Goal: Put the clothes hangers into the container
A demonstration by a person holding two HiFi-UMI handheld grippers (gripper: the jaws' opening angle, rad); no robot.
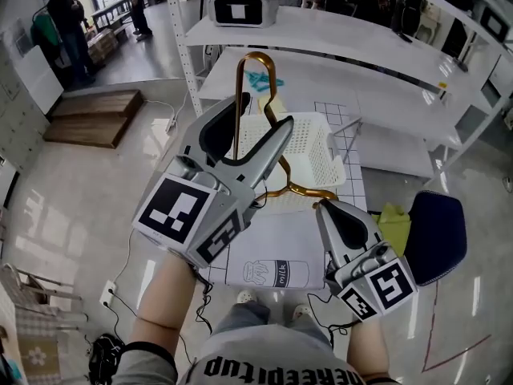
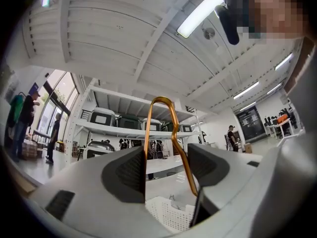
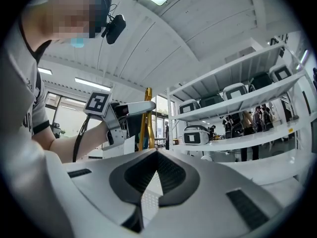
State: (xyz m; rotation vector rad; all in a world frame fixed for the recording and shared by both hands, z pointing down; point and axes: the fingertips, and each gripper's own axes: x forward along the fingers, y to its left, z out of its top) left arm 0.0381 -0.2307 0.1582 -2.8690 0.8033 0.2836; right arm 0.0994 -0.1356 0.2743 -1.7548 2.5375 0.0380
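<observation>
A copper-coloured clothes hanger (image 1: pixel 258 64) stands hook up in front of me, with my left gripper (image 1: pixel 264 109) shut on its narrow neck. In the left gripper view the hanger's wire loop (image 2: pixel 159 103) rises between the two pads, touching both. The hanger's lower arm (image 1: pixel 303 188) curves down to the tip of my right gripper (image 1: pixel 321 205), whose jaws meet at the tip (image 3: pixel 157 151) with nothing seen between them. Below and behind the hanger a white perforated basket (image 1: pixel 314 147) sits on the table. In the right gripper view the hanger (image 3: pixel 147 118) shows upright beside the left gripper.
White shelving (image 1: pixel 337 30) with a black-and-white case (image 1: pixel 240 2) stands behind the basket; blue clips (image 1: pixel 260 79) lie on its lower shelf. A milk-carton drawing (image 1: pixel 276 271) lies on the table (image 1: pixel 353 171). A dark blue chair (image 1: pixel 437 235) and a yellow cloth (image 1: pixel 393 215) are at the right.
</observation>
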